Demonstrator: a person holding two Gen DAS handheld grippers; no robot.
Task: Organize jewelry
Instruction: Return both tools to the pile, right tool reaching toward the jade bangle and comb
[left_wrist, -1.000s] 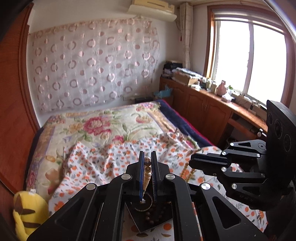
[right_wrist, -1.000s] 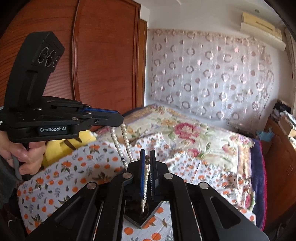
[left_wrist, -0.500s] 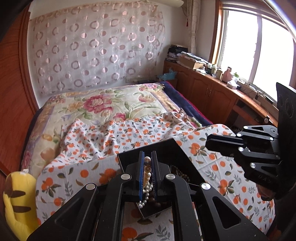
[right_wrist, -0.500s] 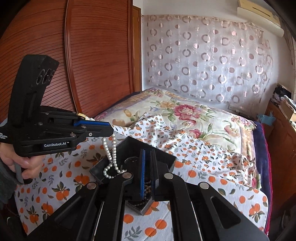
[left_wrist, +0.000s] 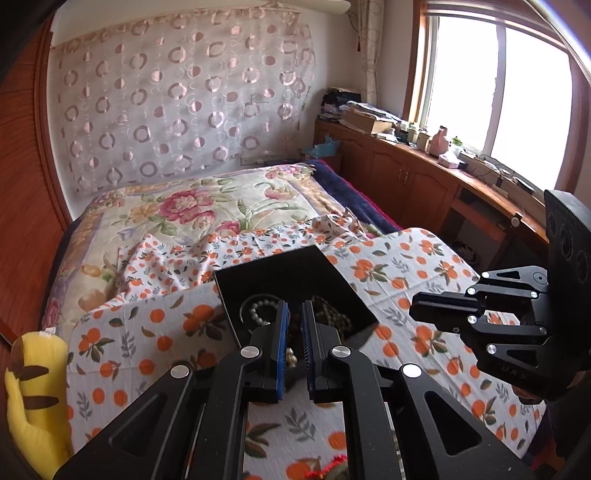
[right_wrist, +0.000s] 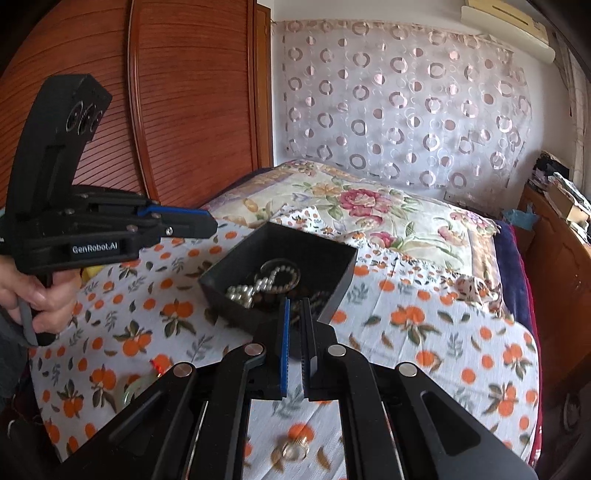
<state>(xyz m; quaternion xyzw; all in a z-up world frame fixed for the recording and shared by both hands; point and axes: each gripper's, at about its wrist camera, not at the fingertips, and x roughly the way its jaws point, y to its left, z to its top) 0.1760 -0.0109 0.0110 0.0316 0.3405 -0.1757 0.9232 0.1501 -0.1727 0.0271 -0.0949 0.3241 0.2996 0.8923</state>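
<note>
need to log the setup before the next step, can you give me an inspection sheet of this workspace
surface: bed under an orange-print cloth.
job's things: black tray on the cloth, holding a pearl string and dark beads.
clutter: small round metal piece on the cloth near the front edge; yellow plush toy beside the bed.
grippers: left gripper shut; right gripper shut; both over the tray.
cables: nothing seen.
surroundings: wooden wardrobe, patterned curtain, window, cluttered cabinet.

Both hand-held grippers (left_wrist: 293, 308) (right_wrist: 293, 304) closed, angled downward
</note>
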